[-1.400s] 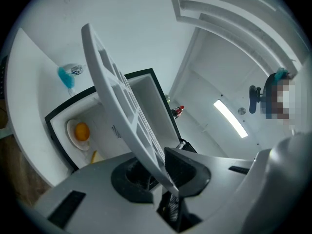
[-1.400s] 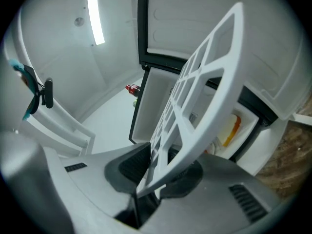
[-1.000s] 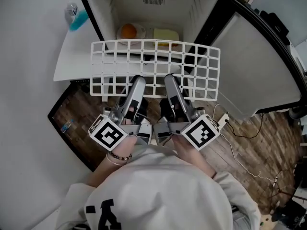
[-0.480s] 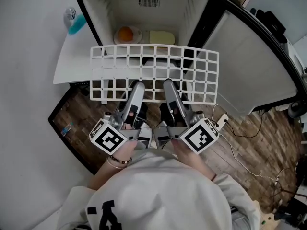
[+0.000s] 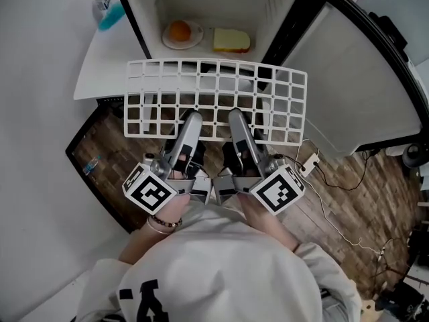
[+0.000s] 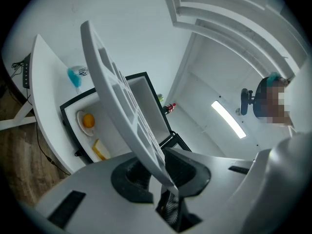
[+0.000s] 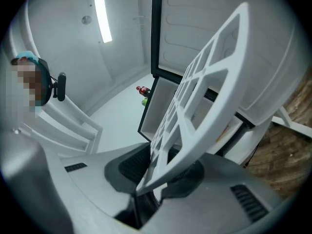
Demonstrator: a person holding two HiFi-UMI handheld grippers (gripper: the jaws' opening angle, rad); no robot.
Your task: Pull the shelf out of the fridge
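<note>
The white grid shelf (image 5: 214, 99) hangs level in the air in front of the open fridge (image 5: 214, 19), fully outside it. My left gripper (image 5: 192, 121) is shut on the shelf's near edge left of centre. My right gripper (image 5: 236, 119) is shut on the same edge right of centre. In the left gripper view the shelf (image 6: 122, 111) runs edge-on up from the jaws of the left gripper (image 6: 163, 177). In the right gripper view the shelf (image 7: 195, 106) rises from between the pads of the right gripper (image 7: 153, 177).
On the fridge floor lie a plate with an orange (image 5: 179, 31) and a yellow block (image 5: 231, 40). The fridge door (image 5: 365, 86) stands open at the right. A white table top (image 5: 107, 66) with a blue-capped bottle (image 5: 107, 13) is at left. A cable (image 5: 328, 186) lies on the wooden floor.
The shelf has come further toward me and away from the fridge opening; the orange and yellow block now show clear behind its far edge. Both grippers kept their grip.
</note>
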